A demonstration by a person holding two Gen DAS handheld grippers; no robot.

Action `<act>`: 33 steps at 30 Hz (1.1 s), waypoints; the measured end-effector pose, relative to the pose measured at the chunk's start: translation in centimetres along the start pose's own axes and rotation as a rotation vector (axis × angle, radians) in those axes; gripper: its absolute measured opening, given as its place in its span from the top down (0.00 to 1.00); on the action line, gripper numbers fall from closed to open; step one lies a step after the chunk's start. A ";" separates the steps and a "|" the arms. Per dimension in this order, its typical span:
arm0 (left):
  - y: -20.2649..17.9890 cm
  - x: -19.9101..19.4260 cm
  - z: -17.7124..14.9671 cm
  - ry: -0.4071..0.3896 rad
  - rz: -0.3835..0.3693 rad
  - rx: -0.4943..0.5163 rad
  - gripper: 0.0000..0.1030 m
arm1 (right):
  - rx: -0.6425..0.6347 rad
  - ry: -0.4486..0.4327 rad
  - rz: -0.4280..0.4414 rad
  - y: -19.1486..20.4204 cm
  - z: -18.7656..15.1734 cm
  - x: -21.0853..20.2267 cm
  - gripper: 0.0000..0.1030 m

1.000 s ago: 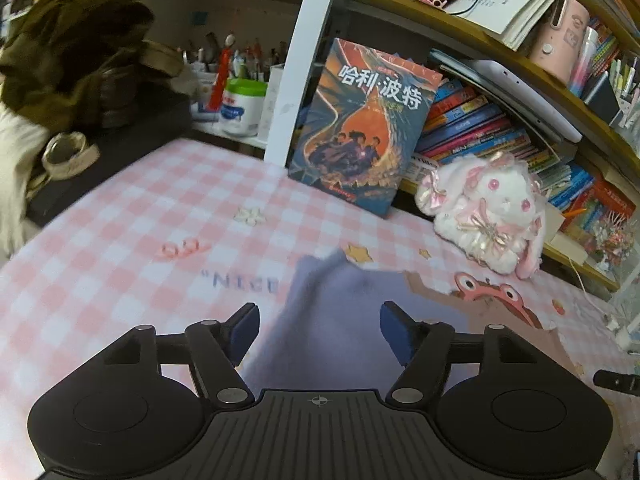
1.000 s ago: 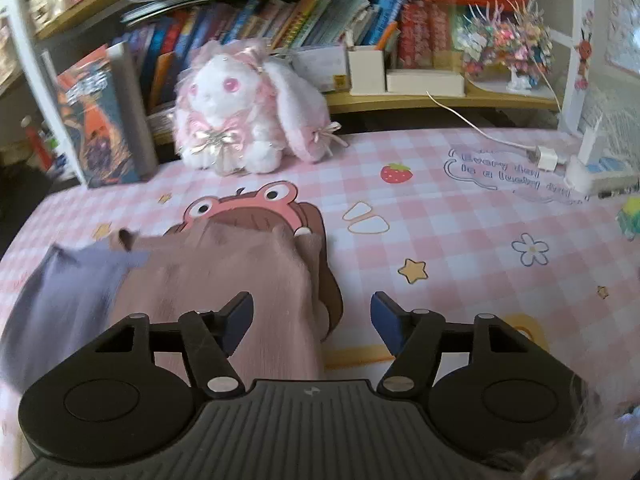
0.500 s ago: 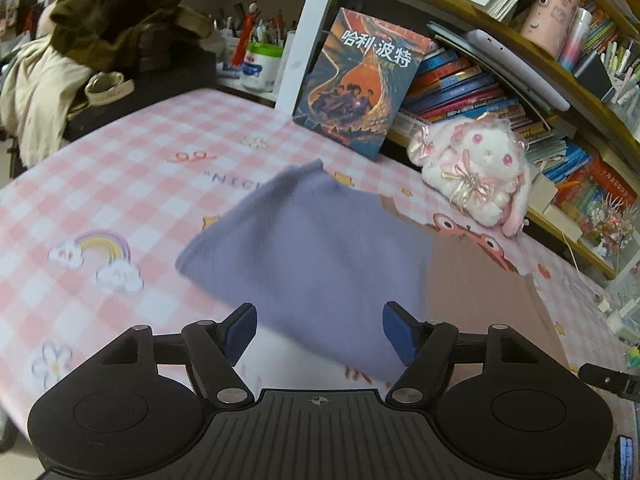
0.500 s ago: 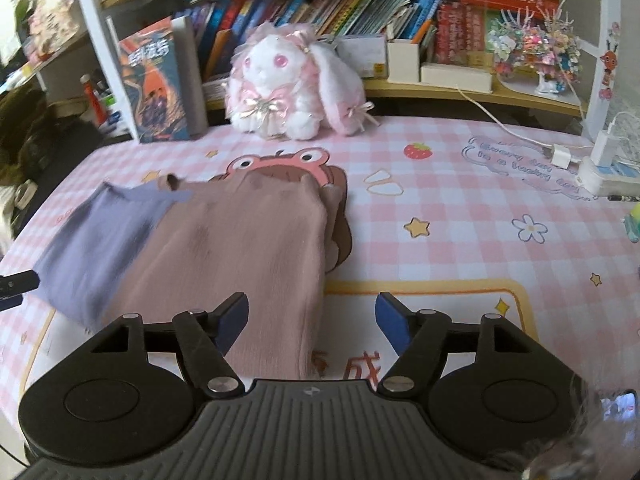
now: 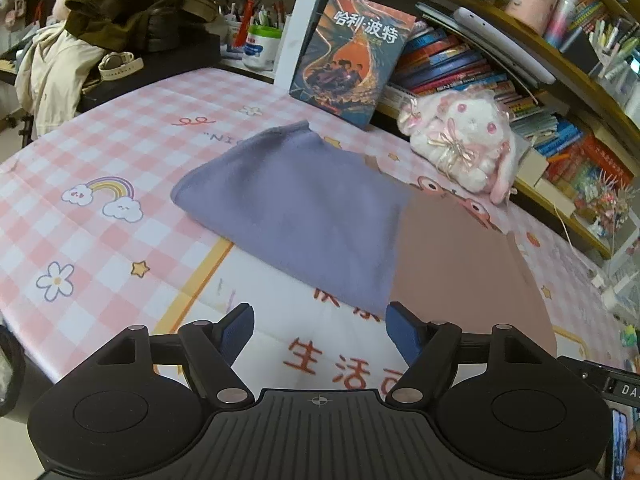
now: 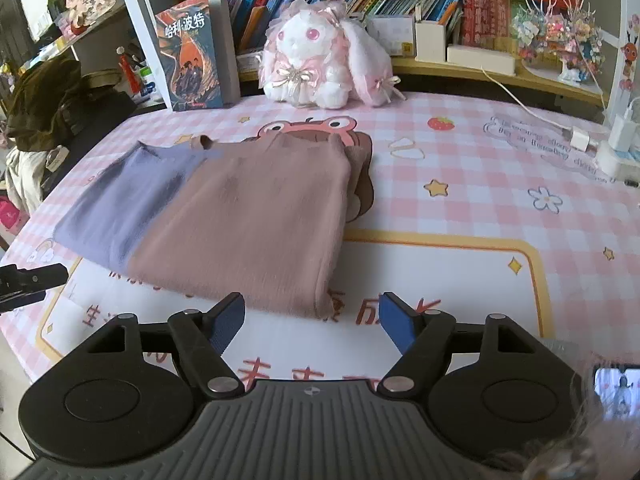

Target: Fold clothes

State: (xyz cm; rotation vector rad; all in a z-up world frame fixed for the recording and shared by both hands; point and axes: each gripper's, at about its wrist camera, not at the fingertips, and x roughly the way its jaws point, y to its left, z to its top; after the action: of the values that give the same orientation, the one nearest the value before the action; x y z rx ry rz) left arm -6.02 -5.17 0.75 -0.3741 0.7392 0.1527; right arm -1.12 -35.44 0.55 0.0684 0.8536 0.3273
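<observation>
Sweater (image 6: 248,220) folded flat on the pink-checked surface (image 6: 480,208), purple part left, brown right | left gripper (image 5: 318,330) jaws spread, empty, just short of it | right gripper (image 6: 311,322) jaws released too, near its front edge

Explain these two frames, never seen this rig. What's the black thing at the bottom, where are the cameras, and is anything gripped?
No robot arm here: a person holds one two-finger gripper in each hand, and a fisheye camera on each looks forward along its fingers. The black shape below is the gripper body. One view shows the left gripper, the other the right gripper. Both stand open and hold nothing. On the pink checked table cover lies a folded garment, purple part beside pink-brown part. Behind it sit a plush rabbit and a book.
</observation>
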 end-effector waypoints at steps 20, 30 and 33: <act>2.5 1.6 1.0 0.080 -0.049 -0.028 0.26 | 0.036 0.040 -0.016 2.0 -1.1 0.4 0.26; 6.1 4.1 3.0 0.117 -0.098 -0.178 0.26 | 0.059 0.024 -0.069 3.1 -0.4 0.8 0.26; 7.2 4.7 3.4 0.129 -0.110 -0.231 0.26 | 0.063 0.021 -0.082 3.5 -0.1 0.9 0.26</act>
State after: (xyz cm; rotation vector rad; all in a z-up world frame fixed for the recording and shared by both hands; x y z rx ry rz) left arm -2.35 2.77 -2.12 -0.6480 0.8284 0.1106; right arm -1.54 -31.87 0.46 0.0890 0.8850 0.2248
